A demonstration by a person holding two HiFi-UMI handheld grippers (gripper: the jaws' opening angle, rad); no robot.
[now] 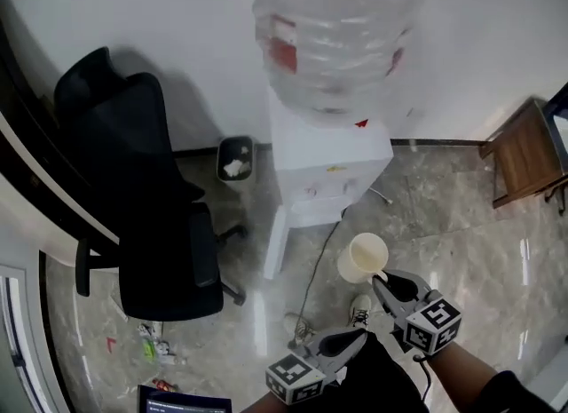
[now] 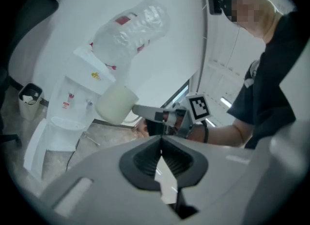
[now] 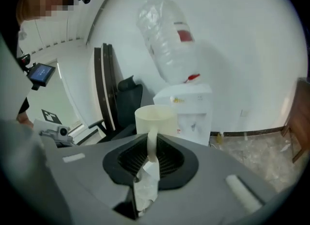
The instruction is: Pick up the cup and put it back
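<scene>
Asker: Cup whereabouts, meaning the cream-coloured handled cup (image 1: 362, 258)?

Watcher: It is in the air, in front of the white water dispenser (image 1: 330, 167) that carries a clear plastic bottle (image 1: 333, 29). The right tool (image 1: 388, 289) is clamped on its handle. The left tool (image 1: 353, 340) sits low beside it, jaws pressed together with nothing between them.

Asker: Obstacles?

Watcher: A black office chair (image 1: 151, 216) stands at left. A small grey bin (image 1: 235, 157) holding crumpled paper is just beside the dispenser. A thin cable (image 1: 318, 265) trails over the marbled floor (image 1: 461, 242), and a brown wooden chair (image 1: 526, 155) stands at right.

Asker: Room?

Watcher: Open floor lies between the dispenser and the wooden chair. The white wall (image 1: 497, 38) closes the far side.
</scene>
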